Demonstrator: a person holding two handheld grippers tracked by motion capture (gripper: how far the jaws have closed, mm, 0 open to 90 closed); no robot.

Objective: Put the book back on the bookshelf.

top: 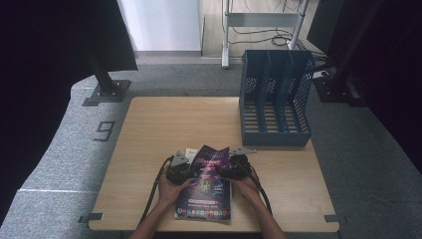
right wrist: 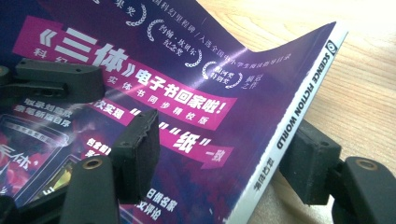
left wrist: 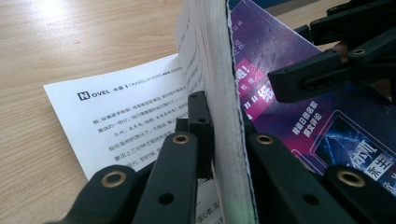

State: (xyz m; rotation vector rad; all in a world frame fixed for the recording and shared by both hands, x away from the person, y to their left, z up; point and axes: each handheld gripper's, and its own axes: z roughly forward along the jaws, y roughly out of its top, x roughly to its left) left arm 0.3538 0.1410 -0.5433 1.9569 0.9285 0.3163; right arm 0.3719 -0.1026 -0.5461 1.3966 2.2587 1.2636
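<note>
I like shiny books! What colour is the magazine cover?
Mostly purple, with pink banners and white writing; the magazine shows best in the right gripper view.

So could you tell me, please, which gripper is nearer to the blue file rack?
The right gripper: it clamps the magazine at its spine side, toward the rack. The left gripper grips the opposite page edge, farther away.
</note>
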